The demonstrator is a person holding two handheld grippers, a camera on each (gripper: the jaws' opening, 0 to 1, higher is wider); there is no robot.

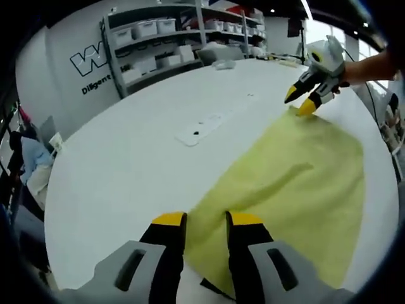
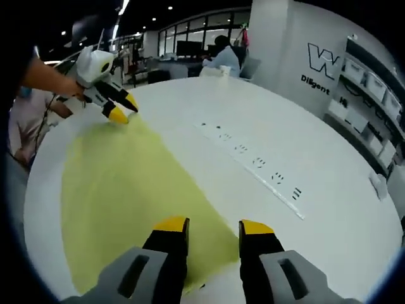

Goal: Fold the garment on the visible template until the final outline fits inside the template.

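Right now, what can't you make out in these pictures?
- Template: cannot be made out in either view; the garment may cover it.
- Garment's near edge: right gripper view, hidden behind the right gripper.
- Shelf bins: left gripper view, contents too small.
- Table markings: right gripper view, too small.

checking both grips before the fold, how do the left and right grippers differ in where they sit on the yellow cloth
The left gripper has its jaws apart over one corner of the yellow cloth, with cloth visible in the gap. The right gripper straddles the opposite corner, also parted. Both have yellow tips and rest low on the white table.
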